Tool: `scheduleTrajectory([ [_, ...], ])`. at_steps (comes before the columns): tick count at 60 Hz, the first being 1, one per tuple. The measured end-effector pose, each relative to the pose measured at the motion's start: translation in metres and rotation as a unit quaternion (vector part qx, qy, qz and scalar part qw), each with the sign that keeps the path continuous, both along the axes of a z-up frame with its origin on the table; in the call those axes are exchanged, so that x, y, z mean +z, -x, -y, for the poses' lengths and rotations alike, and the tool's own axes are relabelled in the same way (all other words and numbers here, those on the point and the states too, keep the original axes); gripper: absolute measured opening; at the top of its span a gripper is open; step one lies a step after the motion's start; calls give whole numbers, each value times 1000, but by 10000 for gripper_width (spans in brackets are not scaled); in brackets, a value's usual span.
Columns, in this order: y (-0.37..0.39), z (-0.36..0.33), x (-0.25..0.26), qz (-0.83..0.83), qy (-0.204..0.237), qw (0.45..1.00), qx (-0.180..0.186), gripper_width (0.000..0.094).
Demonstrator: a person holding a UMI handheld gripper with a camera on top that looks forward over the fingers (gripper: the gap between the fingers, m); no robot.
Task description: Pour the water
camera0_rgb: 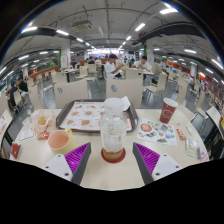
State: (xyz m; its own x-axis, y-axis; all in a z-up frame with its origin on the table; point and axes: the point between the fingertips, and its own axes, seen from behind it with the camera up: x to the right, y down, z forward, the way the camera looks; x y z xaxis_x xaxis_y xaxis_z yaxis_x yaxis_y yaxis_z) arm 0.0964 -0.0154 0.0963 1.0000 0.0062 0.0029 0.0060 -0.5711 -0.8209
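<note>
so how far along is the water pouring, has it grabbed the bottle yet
Nothing looks done yet. The clear bottle stands upright on the table between the open jaws of the gripper, with gaps on both sides, so it is not gripped. In hand: lining up on the bottle. Left: closing on it, lifting, and pouring, perhaps into the pink bowl or the cup; which one is unclear.

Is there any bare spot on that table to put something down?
Bare tabletop lies between the gripper's open fingers, below the bottle, which stands just ahead of them. It is crowded beyond: tray, pink bowl and glass on one side, paper cup and placemat on the other.
</note>
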Motion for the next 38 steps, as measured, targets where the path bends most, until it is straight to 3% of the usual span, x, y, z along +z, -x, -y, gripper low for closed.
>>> scheduleTrajectory([
  [20, 40, 135, 63, 44, 15, 999, -15, 847],
  [38, 55, 177, 73, 40, 19, 999, -23, 848],
])
